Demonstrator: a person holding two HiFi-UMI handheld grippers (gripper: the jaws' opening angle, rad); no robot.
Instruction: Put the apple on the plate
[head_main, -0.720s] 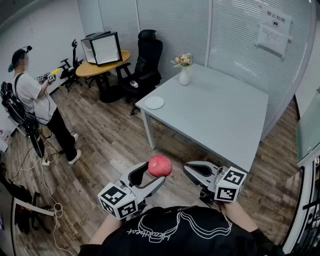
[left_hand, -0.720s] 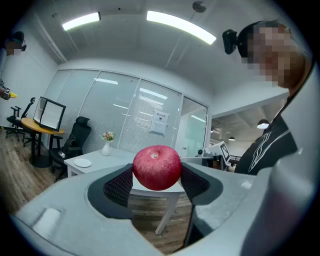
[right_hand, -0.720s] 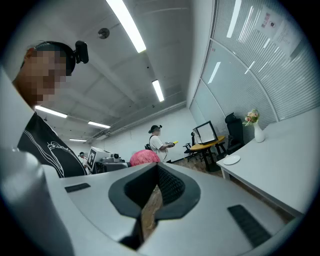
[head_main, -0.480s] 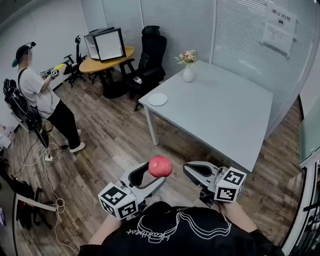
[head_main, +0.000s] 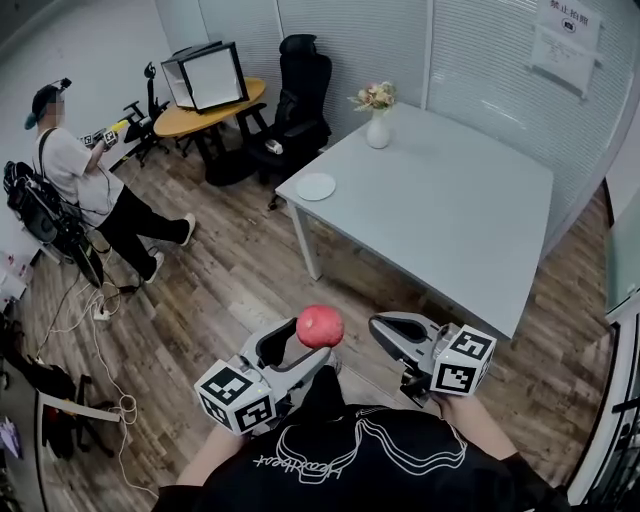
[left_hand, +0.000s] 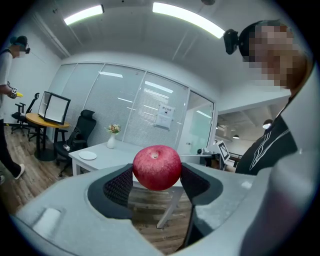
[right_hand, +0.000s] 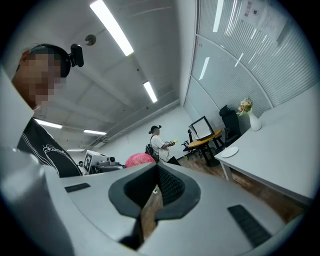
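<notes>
Head view: left tool (head_main: 308, 347) keeps clamping the apple (head_main: 320, 326), right tool (head_main: 385, 329) closed together, bystander (head_main: 85, 190) now mid-stride.

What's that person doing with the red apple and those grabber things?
A person is holding a hand-held gripper in each hand. The left hand-held gripper is squeezing a red apple between its two jaws, up in the air above the wooden floor. The right hand-held gripper is shut and has nothing in it. The white plate sits empty on a corner of the grey table ahead, so the apple isn't on it yet.
</notes>
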